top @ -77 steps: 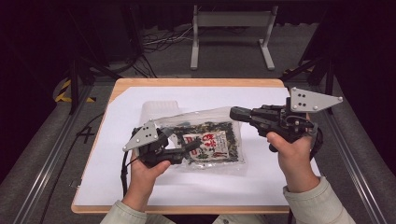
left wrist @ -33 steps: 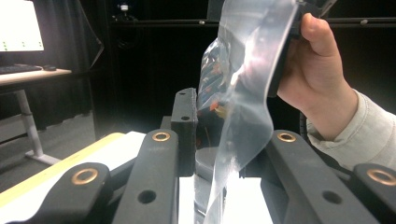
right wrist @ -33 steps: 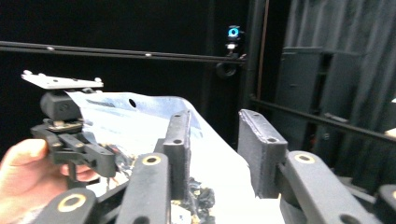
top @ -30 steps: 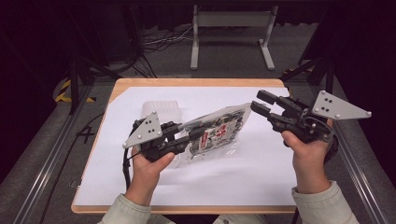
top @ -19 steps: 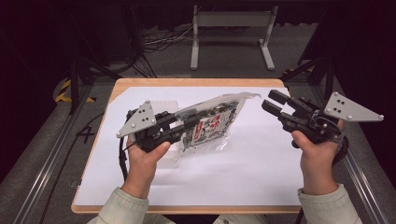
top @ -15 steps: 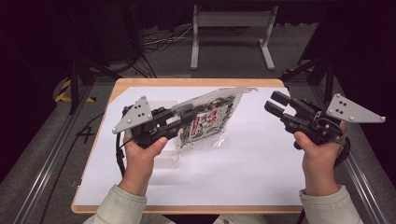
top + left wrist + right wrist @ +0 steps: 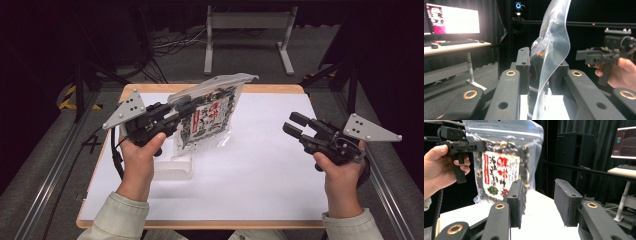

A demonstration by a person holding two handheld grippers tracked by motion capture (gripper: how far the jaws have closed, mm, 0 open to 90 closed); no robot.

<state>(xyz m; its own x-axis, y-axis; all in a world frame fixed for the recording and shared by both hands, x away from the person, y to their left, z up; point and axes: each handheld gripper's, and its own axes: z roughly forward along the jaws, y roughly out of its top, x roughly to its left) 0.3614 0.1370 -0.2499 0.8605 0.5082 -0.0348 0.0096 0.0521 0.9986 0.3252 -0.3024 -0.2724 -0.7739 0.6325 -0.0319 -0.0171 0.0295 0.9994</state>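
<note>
A clear zip bag (image 7: 210, 112) with a printed snack packet inside hangs upright above the white table (image 7: 260, 170). My left gripper (image 7: 187, 107) is shut on its left edge. In the left gripper view the plastic film (image 7: 552, 47) rises between the jaws of that gripper (image 7: 541, 67). My right gripper (image 7: 295, 124) stands open at the table's right, apart from the bag. Its jaws have just been opening, with nothing between them. The right gripper view looks past the right gripper (image 7: 540, 195) at the bag (image 7: 501, 167) and the left gripper (image 7: 477, 146).
A flat piece of clear plastic (image 7: 172, 167) lies on the table under the left hand. A metal stand (image 7: 247, 30) is on the floor behind the table. Rails run along both table sides. Desks with monitors (image 7: 454, 20) (image 7: 625, 143) stand farther off.
The left gripper has lifted the bag off the table, tipped it upright and drawn it left. The right gripper has moved right and down, away from the bag.
</note>
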